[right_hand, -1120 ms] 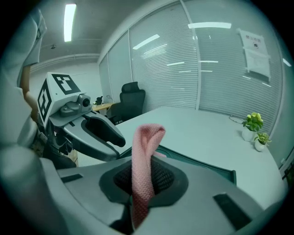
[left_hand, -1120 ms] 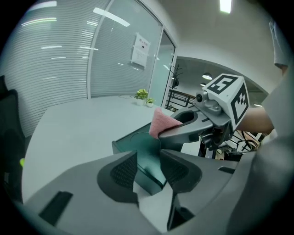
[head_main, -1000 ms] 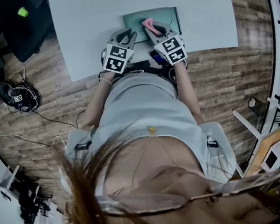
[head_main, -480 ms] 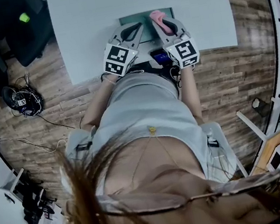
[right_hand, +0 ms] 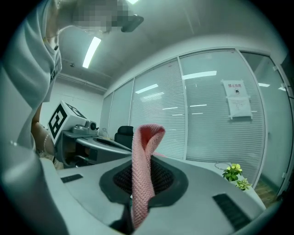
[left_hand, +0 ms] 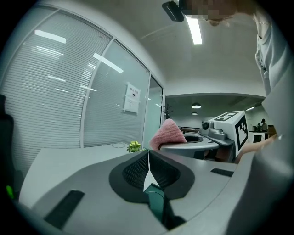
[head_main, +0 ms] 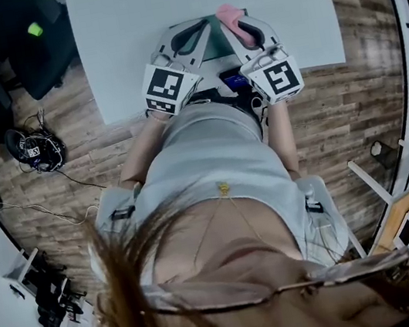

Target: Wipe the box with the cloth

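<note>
Perhaps box [left_hand: 155, 204] rim in left gripper [left_hand: 148, 155]

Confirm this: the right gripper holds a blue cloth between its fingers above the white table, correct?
No, the cloth is pink, not blue. The right gripper view shows the right gripper holding it between its fingers, above the white table.

Two grippers [left_hand: 148, 155] [right_hand: 143, 153], one cloth [right_hand: 141, 179], one box [head_main: 215, 43], one table [head_main: 125, 24], one plant [right_hand: 233, 172].
</note>
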The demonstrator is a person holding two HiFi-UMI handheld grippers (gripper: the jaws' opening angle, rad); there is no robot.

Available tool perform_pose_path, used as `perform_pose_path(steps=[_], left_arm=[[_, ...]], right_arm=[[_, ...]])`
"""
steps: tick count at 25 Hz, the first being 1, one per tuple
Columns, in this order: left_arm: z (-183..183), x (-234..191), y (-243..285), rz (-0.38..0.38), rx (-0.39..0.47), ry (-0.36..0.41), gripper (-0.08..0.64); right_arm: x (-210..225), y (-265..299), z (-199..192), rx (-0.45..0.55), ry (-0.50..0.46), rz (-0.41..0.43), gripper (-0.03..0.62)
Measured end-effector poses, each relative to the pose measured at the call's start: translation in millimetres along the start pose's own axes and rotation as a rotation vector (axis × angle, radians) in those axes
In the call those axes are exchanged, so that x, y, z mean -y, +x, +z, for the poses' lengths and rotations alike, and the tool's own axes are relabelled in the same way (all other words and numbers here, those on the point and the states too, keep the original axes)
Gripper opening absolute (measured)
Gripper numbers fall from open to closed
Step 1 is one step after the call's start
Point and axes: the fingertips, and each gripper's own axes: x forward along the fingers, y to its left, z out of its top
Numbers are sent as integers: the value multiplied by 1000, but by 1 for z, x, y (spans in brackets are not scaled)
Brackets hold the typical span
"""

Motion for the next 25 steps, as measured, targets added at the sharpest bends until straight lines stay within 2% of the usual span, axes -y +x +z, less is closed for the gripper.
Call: perform_pose_path(steps=[6,17,25], left_arm=[[18,3,-5,14,40,4,34],[18,11,-6,29,26,26,34],[15,11,-8,37,26,29,34]], right_arm=[[-1,-9,25,58,-1,-4,38],[-3,-15,25,60,19,8,38],[-6,-16,24,50,-1,10,38]])
